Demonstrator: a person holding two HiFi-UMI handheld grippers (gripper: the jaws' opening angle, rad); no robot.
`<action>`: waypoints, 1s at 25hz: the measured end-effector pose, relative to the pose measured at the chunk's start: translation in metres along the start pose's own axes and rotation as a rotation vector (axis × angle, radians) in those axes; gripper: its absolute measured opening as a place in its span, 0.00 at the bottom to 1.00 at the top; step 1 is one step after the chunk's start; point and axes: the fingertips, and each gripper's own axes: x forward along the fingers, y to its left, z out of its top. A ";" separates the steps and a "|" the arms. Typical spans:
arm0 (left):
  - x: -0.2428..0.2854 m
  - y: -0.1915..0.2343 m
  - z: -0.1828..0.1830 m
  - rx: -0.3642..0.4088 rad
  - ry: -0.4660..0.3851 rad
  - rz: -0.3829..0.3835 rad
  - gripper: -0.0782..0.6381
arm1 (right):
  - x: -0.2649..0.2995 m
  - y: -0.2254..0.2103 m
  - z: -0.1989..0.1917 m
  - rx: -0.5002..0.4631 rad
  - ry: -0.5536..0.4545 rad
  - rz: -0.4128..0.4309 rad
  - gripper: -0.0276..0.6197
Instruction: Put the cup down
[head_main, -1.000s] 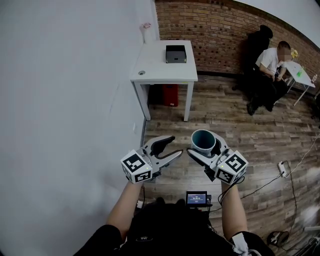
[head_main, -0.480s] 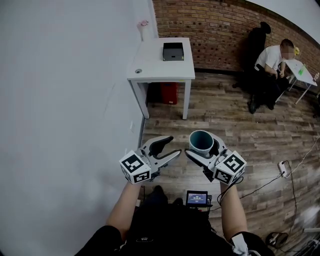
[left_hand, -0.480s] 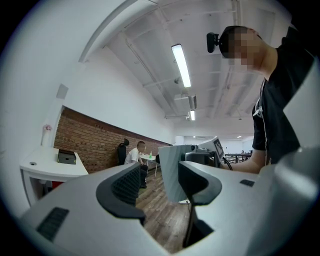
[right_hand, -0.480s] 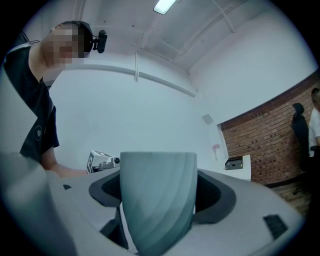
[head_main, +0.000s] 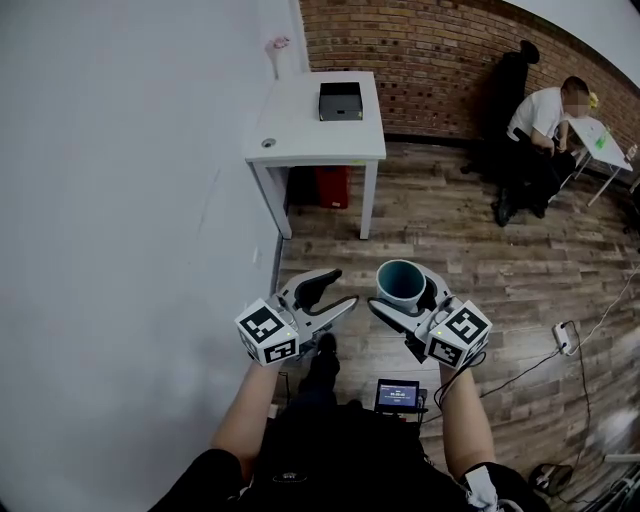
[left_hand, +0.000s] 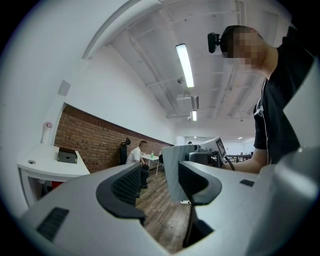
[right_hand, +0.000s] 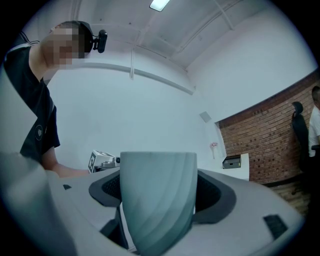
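The right gripper (head_main: 408, 300) has the teal cup (head_main: 402, 283) clamped between its jaws. The right gripper view makes that plain, with a dark pad pressed to each side of the cup (right_hand: 157, 200) and its ribbed wall filling the gap. The cup sits upright, mouth open to the ceiling, and it is carried in the air over the wooden floor (head_main: 470, 240) (nothing beneath it but planks). The left gripper (head_main: 337, 290) is held level just beside it, jaws spread apart. In its own view the left gripper (left_hand: 160, 187) shows only floor between the two pads.

Both marker cubes face the head camera, the left one (head_main: 268, 333) and the right one (head_main: 460, 335), with the person's bare forearms running back from them. A small lit screen (head_main: 397, 395) hangs at the person's waist.

Up ahead, well apart from the cup, stands a white table (head_main: 300, 140) against the white wall (head_main: 130, 200). It carries a black box (head_main: 340, 101) and a small round item (head_main: 267, 143) too small to name, with something red (head_main: 330, 186) tucked underneath. Beyond it runs the brick wall (head_main: 420, 60), and a seated person (head_main: 535, 130) in a white shirt is at far right.
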 end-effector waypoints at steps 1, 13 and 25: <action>0.002 0.006 -0.001 0.000 0.001 -0.003 0.45 | 0.004 -0.004 0.000 -0.001 0.001 -0.002 0.64; 0.028 0.108 0.006 -0.026 0.021 -0.024 0.45 | 0.075 -0.073 0.009 0.021 0.005 -0.019 0.64; 0.045 0.210 0.027 -0.029 0.022 -0.054 0.45 | 0.150 -0.138 0.027 0.028 0.004 -0.069 0.65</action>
